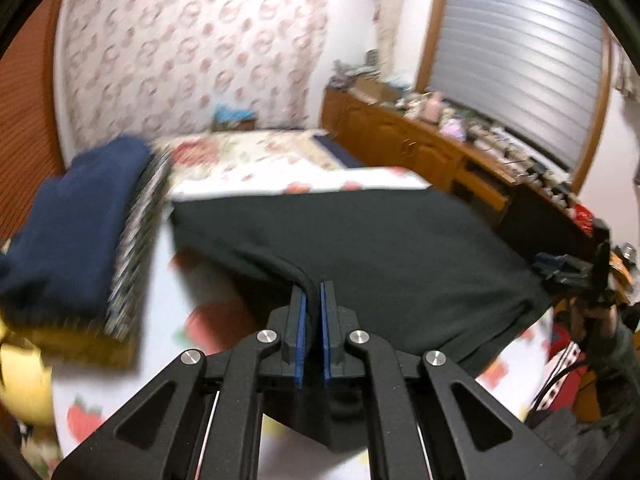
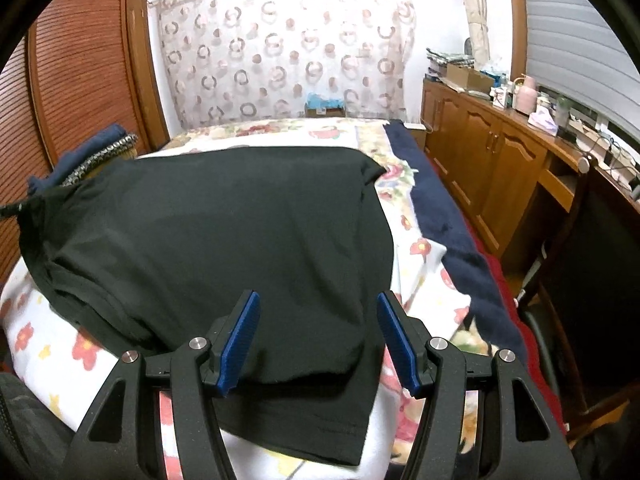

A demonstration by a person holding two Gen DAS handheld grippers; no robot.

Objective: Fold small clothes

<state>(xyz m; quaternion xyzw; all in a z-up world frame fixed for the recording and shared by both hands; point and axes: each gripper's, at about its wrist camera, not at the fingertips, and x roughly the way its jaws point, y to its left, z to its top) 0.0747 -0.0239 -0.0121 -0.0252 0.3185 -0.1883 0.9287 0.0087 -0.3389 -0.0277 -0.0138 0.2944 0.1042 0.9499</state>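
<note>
Your left gripper [image 1: 313, 294] has its blue pads nearly together, pinching the ribbed collar edge of the black T-shirt [image 1: 384, 248]; the cloth is lifted there and hangs in a soft, matte sheet toward the far side. The rest of the shirt lies spread on the floral bedspread [image 2: 52, 344], a fleecy white cover with red flowers, its stitched hem [image 2: 320, 428] nearest you in the right wrist view. Your right gripper [image 2: 318, 340] stands wide, its ridged blue pads on either side of the shirt's lower part and gripping nothing; whether the pads brush the fabric is hard to say from this angle.

To the left of the shirt sits a stack of folded clothes [image 1: 76, 236], navy knit on top, a patterned layer and something mustard below, blurred in the left wrist view. A dark blue blanket [image 2: 452, 240] runs along the bed's right edge, beside the wooden cabinet [image 2: 492, 152] cluttered on top. A circle-print curtain [image 2: 280, 52] hangs behind the bed.
</note>
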